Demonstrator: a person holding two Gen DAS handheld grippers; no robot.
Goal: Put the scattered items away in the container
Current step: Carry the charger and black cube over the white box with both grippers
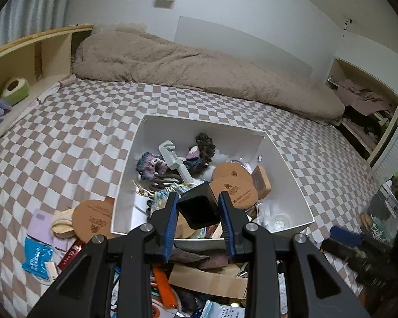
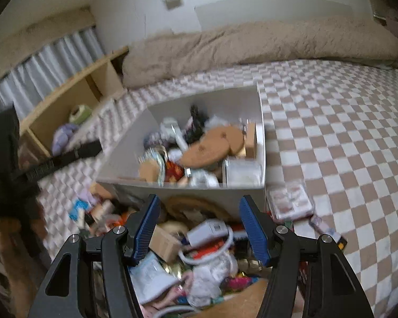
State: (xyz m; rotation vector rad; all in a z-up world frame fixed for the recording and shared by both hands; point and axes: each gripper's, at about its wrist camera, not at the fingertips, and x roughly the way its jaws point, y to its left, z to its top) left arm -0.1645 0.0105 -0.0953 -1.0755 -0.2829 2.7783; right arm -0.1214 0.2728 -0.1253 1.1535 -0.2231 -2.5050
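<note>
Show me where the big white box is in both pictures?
Left wrist view: the white box sits in the middle, just beyond the left tongs, which grip a black block.
Right wrist view: it sits upper middle, beyond the open right tongs.
Shared landmark: the round cork coasters inside the box.

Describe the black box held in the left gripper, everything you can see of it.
The black box is a small rectangular block with rounded corners and a smooth, slightly glossy dark face, plastic by its look. It is clamped between the blue pads of the left gripper, tilted, one end toward the camera. It hangs over the near edge of the white container, above the clutter, touching only the pads.
</note>
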